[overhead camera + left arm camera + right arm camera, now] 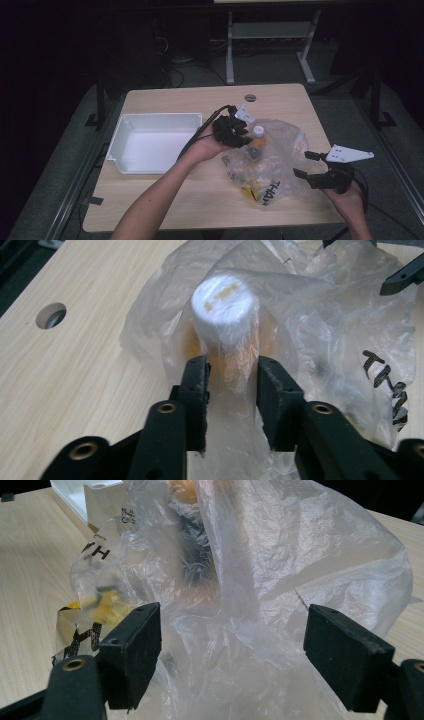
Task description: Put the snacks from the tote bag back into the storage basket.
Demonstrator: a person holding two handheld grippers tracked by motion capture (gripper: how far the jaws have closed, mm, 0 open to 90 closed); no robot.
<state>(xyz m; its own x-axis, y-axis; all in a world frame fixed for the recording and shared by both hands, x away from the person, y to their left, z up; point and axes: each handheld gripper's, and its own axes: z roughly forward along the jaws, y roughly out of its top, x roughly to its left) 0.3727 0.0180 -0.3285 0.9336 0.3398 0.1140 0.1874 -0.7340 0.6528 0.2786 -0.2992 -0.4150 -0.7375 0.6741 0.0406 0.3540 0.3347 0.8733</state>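
Pinching a bottle (227, 325) through a thin plastic bag (272, 150) in the middle of the table (165, 200).

High view: the left gripper (239, 134) reaches into the crinkly see-through bag at the frame's center, likely to pull the bottle out; a white tray (120, 145) waits at left, and the right gripper (304, 165) sits wide open at lower right.
Left gripper view: its black jaws squeeze the round, white-capped bottle with orange inside, with soft bag film caught between, center frame.
Right gripper view: the flat black pads (132, 645) stand far apart around the bag's wrinkled edge, not pressing it, maybe ready to hold the bag down.
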